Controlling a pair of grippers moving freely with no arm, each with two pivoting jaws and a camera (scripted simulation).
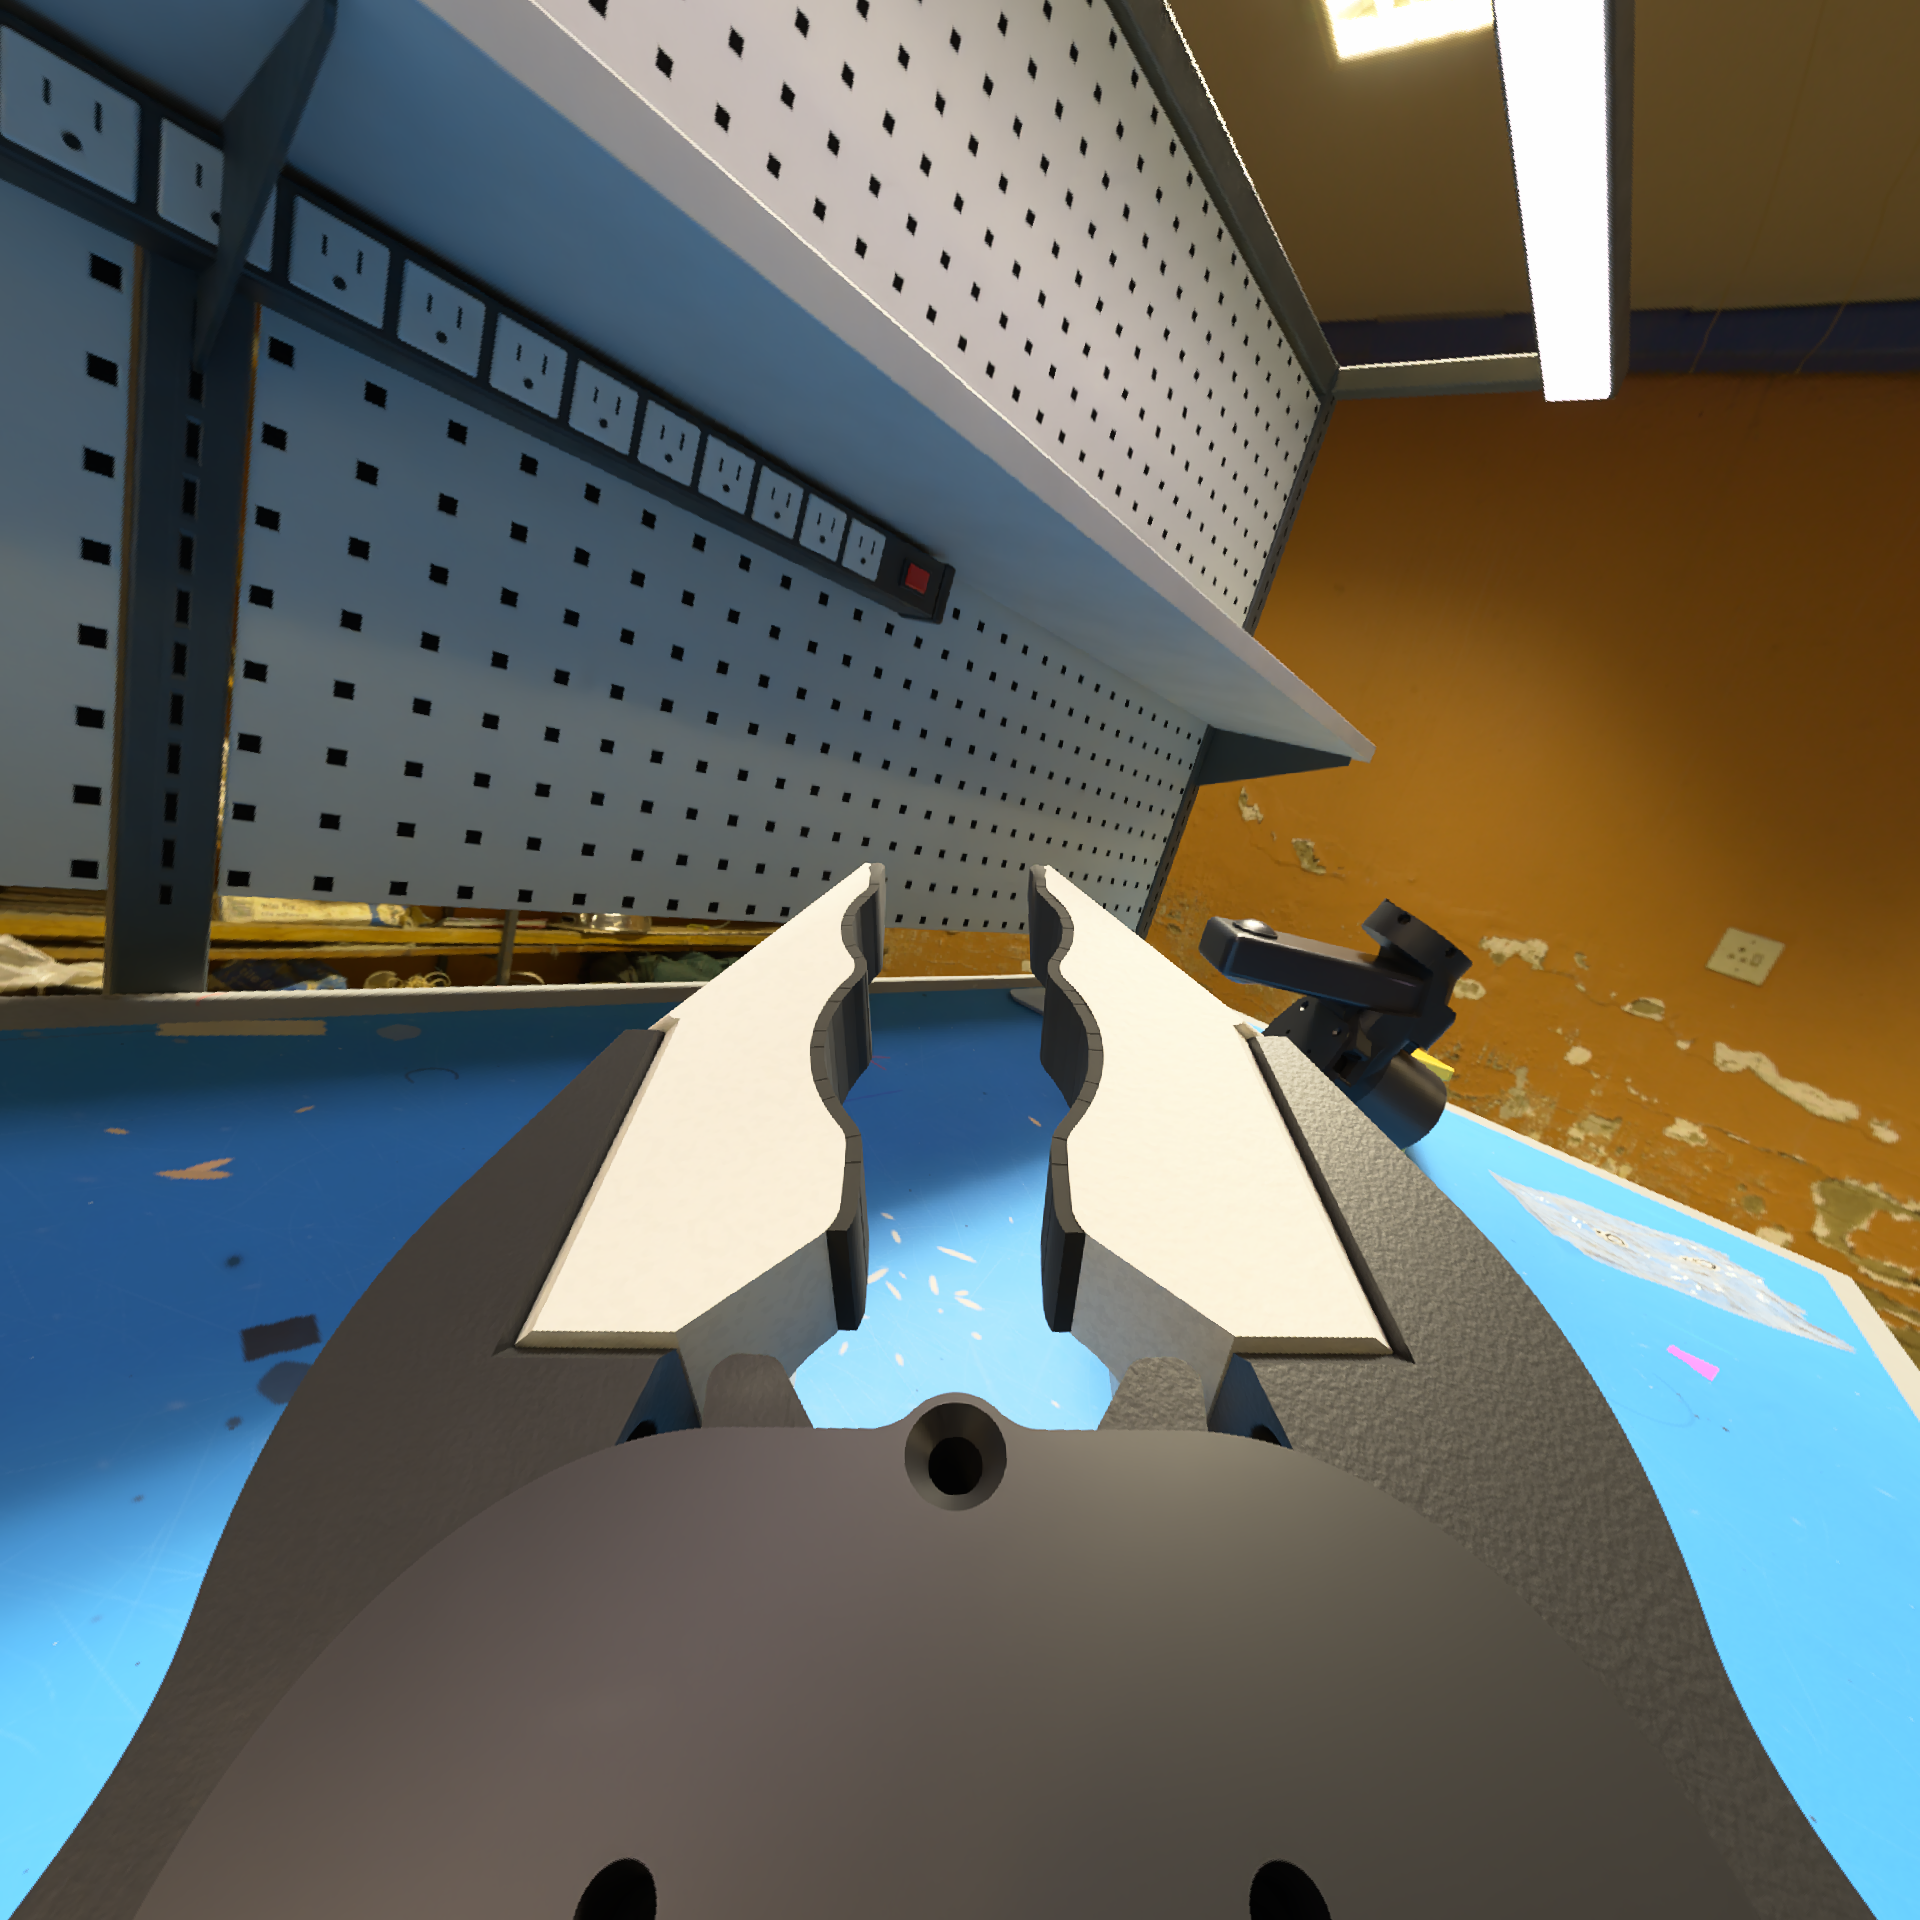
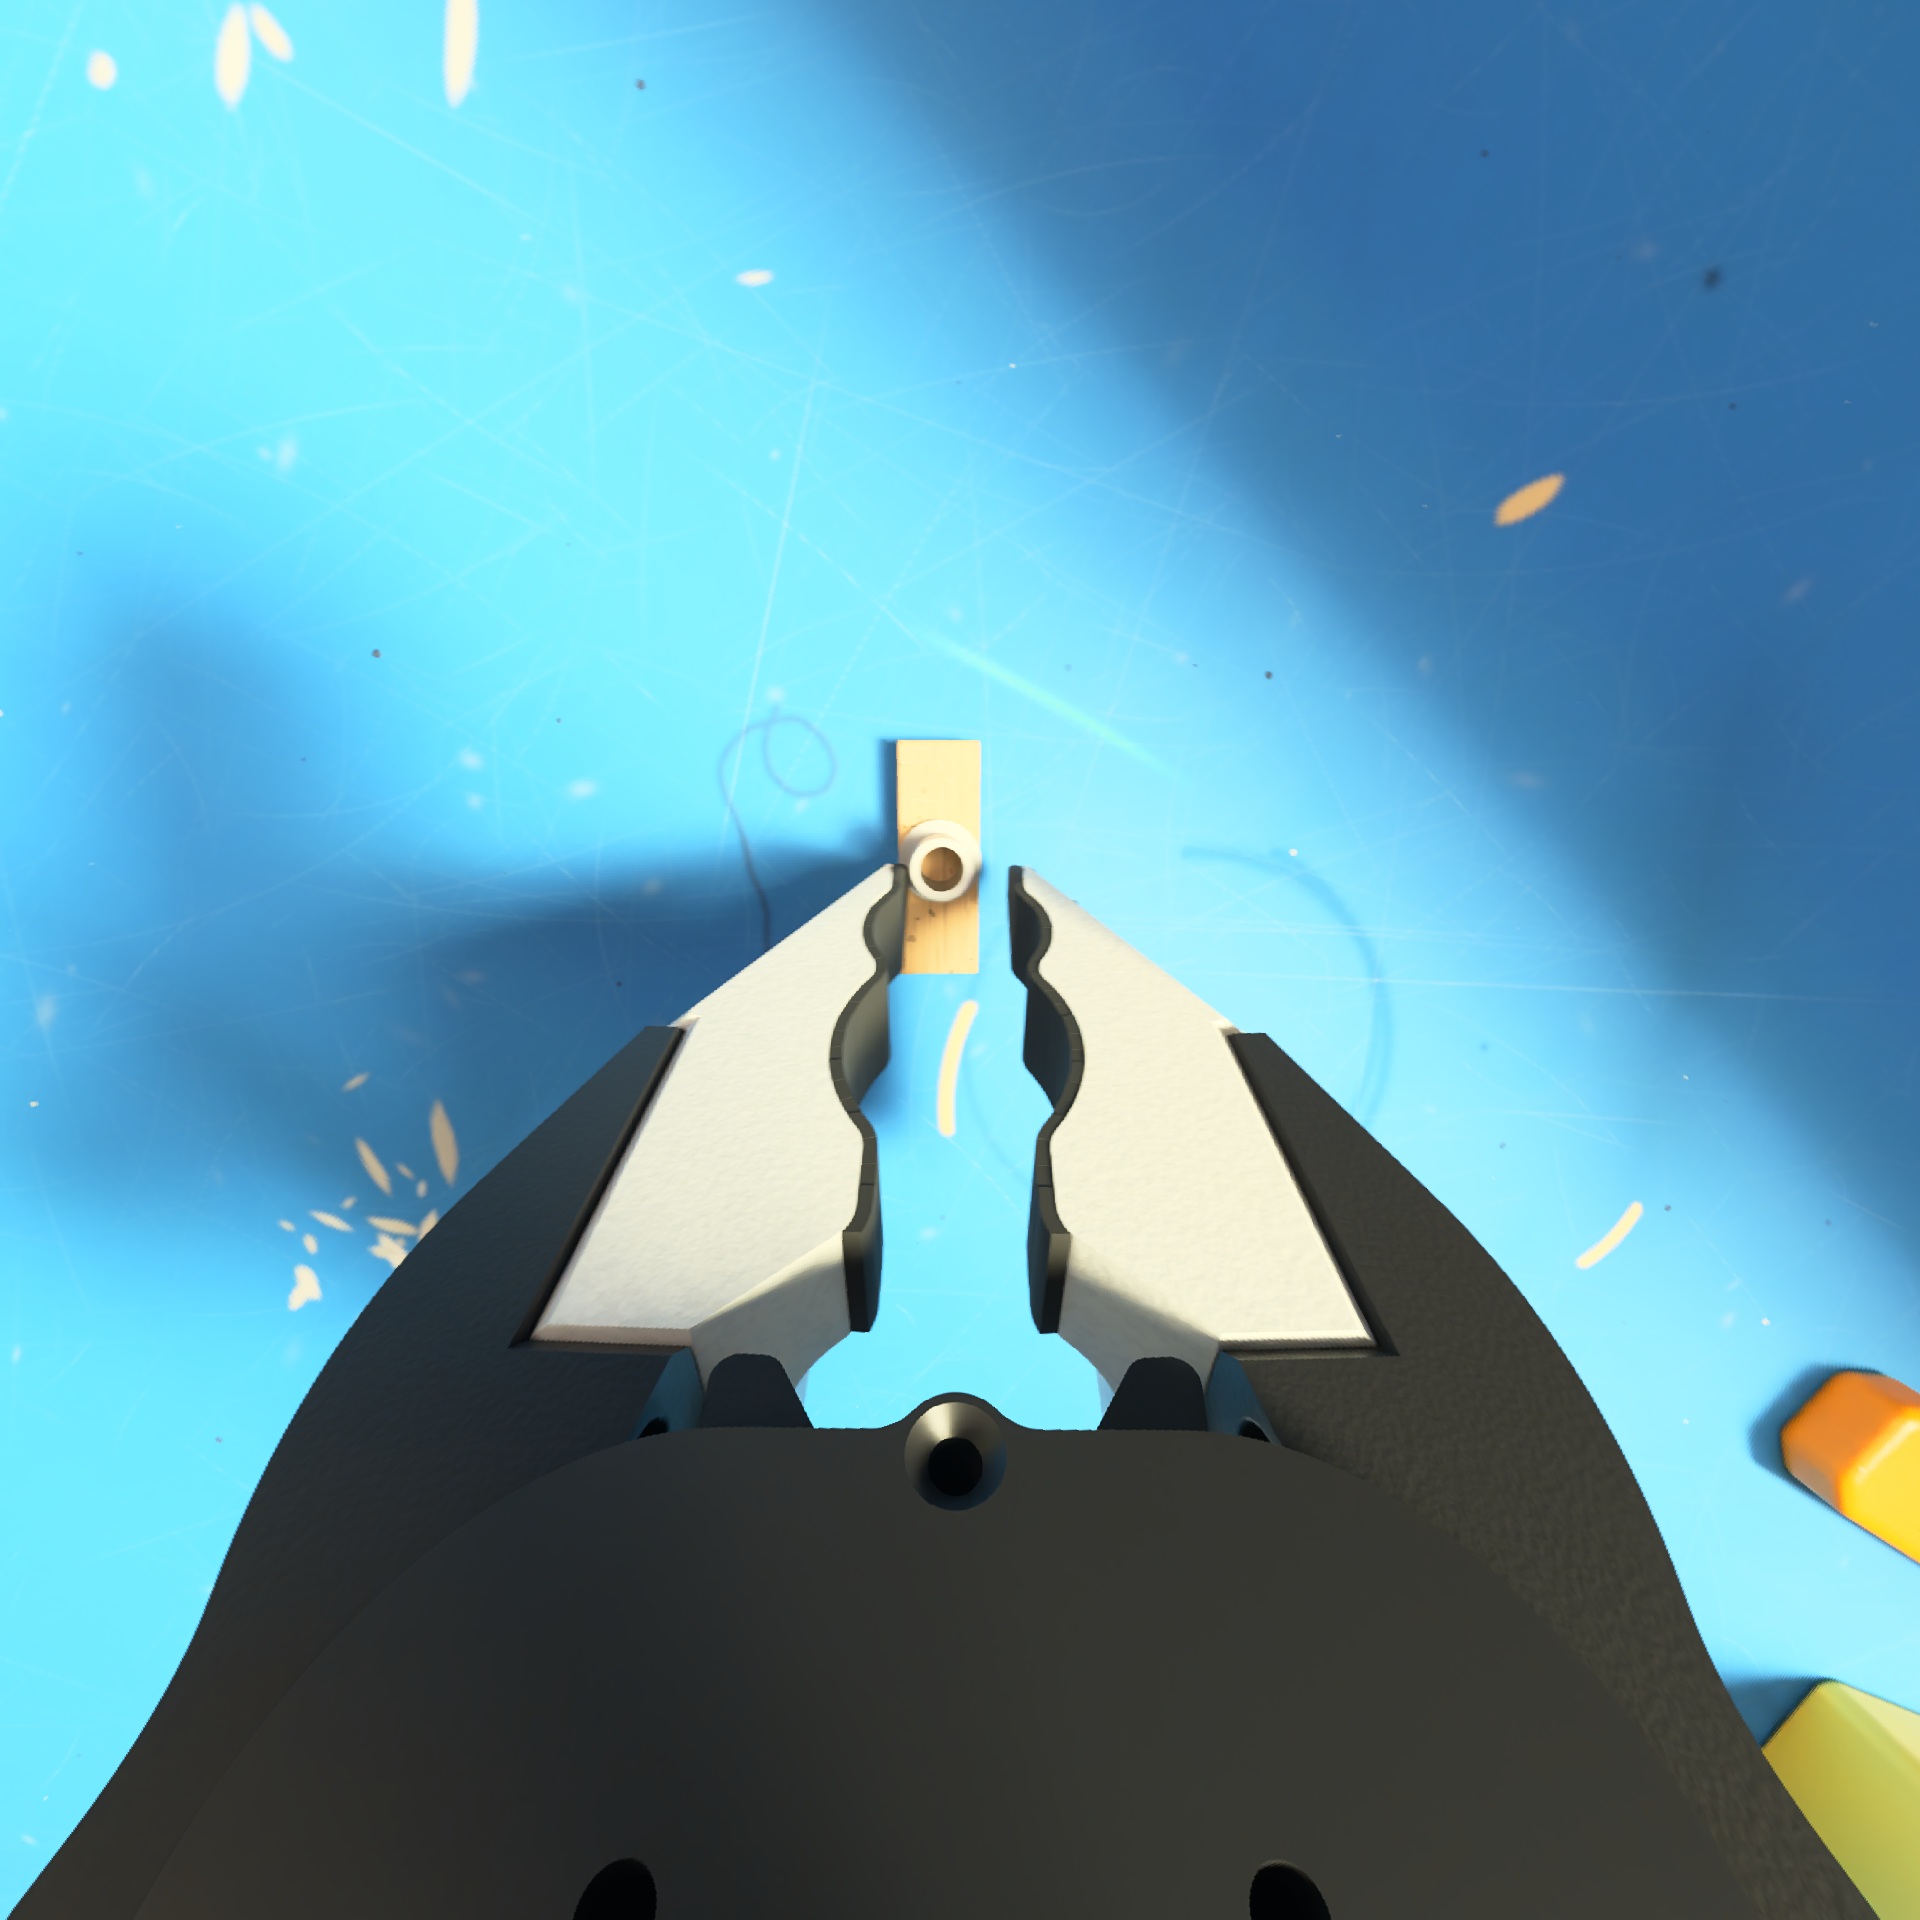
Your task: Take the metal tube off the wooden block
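The metal tube [image 2: 941,860] stands upright on the wooden block [image 2: 938,779], seen end-on from above so its bore shows as a dark round hole. The block is a small pale strip lying flat on the blue table [image 2: 520,468]. The right gripper [image 2: 954,871] hangs directly over it, pointing down, jaws parted and empty; the tube sits between the fingertips, closer to the left one, which seems just beside its rim.

To do this well, I'd judge the gripper should shift slightly so the tube is centred in the gap, then go straight down, close on the tube wall, and lift vertically so the block isn't dragged along.

Off to the side, an orange and yellow object [image 2: 1860,1455] lies on the table. The left gripper [image 1: 954,883] is held low over the table, well away, jaws open on nothing, facing the pegboard [image 1: 675,707] and its outlet strip [image 1: 582,405]. The other gripper shows dark at the table's far right.
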